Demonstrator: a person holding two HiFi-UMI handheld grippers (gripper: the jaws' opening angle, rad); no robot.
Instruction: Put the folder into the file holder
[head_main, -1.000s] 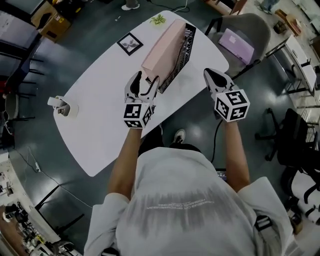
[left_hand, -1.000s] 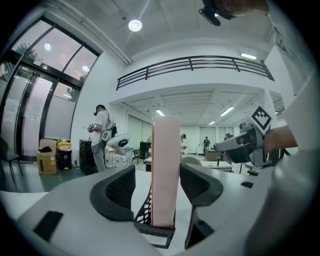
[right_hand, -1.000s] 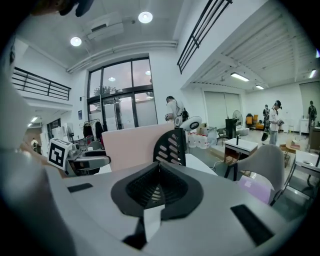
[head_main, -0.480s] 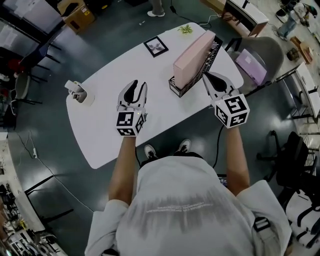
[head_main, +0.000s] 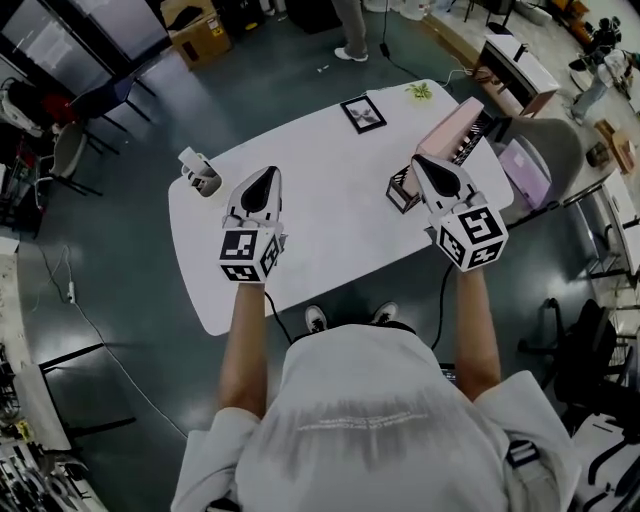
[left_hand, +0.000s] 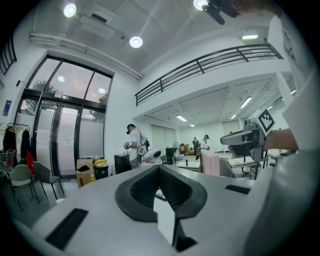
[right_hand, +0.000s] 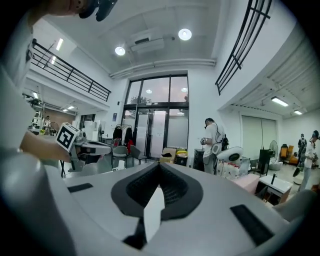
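The pink folder (head_main: 448, 128) is standing in the file holder (head_main: 402, 190). The right gripper (head_main: 420, 160) is hovering beside the holder and the left gripper (head_main: 267, 173) well left of it, both with jaws pressing together, empty.

Head view looks steeply down; gripper views look level, outward.

No word, number or brand can be read anywhere. The nearest things to signs are the black-and-white square code patterns on the white marker cube at the person's left (head_main: 247, 257) and on the matching white marker cube at the right (head_main: 472, 237); they carry no letters. A faint line of pale print across the back of the person's white shirt (head_main: 360, 420) is too small to read. A small blue wall sign (left_hand: 7, 107) beside the tall windows is also illegible.
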